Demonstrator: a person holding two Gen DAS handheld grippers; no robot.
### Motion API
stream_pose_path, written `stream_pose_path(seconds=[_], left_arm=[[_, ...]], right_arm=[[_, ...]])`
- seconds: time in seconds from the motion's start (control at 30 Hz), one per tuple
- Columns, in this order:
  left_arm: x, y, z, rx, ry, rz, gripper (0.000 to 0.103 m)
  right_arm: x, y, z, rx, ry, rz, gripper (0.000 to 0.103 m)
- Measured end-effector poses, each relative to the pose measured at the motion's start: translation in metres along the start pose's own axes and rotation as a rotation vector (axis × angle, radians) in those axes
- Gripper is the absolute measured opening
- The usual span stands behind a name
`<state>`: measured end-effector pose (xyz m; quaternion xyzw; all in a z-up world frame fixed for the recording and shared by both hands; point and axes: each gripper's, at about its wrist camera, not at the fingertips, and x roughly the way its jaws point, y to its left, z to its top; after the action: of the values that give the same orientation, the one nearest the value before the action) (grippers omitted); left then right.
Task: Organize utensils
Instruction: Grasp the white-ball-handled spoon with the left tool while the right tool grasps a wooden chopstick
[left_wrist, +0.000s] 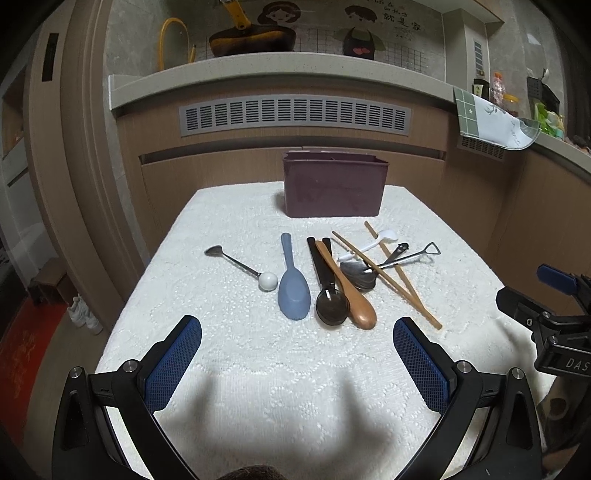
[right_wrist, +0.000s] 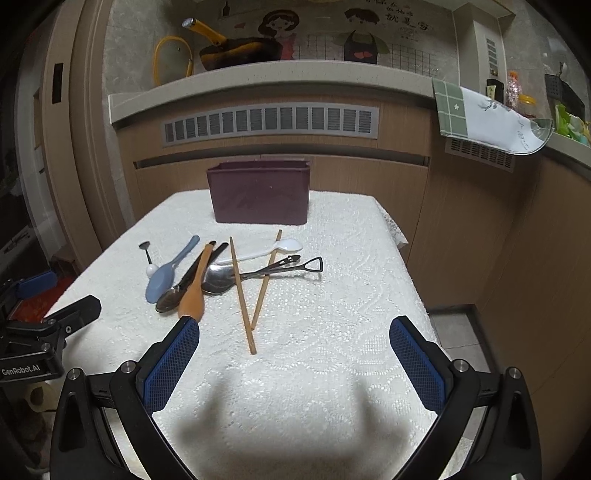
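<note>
Right gripper (right_wrist: 294, 334) wide apart, empty, above white tablecloth (right_wrist: 332, 369). Ahead: crossed chopsticks (right_wrist: 242, 295), wooden spoon (right_wrist: 194, 291), blue spoon (right_wrist: 164, 277), metal spoons (right_wrist: 218, 278), white spoon (right_wrist: 273, 248). Beyond them, purple box (right_wrist: 258, 199) upright at far edge. Left gripper (right_wrist: 48, 325) at left margin.

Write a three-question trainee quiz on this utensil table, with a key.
1. True or false: the left gripper holds a utensil.
2. Which lies farthest left in the left wrist view: A) blue spoon, B) white-ball spoon, C) wooden spoon?
3. Fill in: the two chopsticks lie ____ each other, not parallel.

Key: 1 false, both it and the right gripper are open and empty; 2 B; 3 across. The maroon box stands behind the pile.
</note>
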<state>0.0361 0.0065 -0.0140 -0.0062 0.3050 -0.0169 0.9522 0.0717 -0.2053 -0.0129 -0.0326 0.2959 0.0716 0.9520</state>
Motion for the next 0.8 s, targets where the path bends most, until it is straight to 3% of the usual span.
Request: stream_pose_path(seconds=[0.23,0.4,0.53,0.6,0.67,0.73,0.8], left_arm=[[0.046,0.025,0.022,-0.052,0.070,0.003,0.103],[0.076,0.055,0.040,-0.134,0.107,-0.007,0.103],[0.111,0.084,0.053,-0.167,0.175,0.087,0.103],[0.126,0.094,0.057,-0.179,0.222,0.092,0.103],[0.136,0.100,0.060,-0.166,0.244,0.074,0.103],[0.140,0.098,0.065,-0.100,0.229,0.009,0.103],[0.145,0.094,0.073,-0.034,0.224,-0.090,0.103]], right_arm=[[0.049,-0.006,0.015,-0.056,0.118,-0.025,0.103],[0.079,-0.017,0.035,-0.056,0.189,0.015,0.103],[0.091,-0.017,0.048,-0.089,0.154,-0.029,0.102],[0.097,-0.014,0.052,-0.108,0.153,-0.016,0.092],[0.104,-0.012,0.054,-0.122,0.177,0.017,0.064],[0.113,-0.011,0.053,-0.122,0.214,0.053,0.058],[0.118,-0.011,0.051,-0.108,0.233,0.070,0.058]])
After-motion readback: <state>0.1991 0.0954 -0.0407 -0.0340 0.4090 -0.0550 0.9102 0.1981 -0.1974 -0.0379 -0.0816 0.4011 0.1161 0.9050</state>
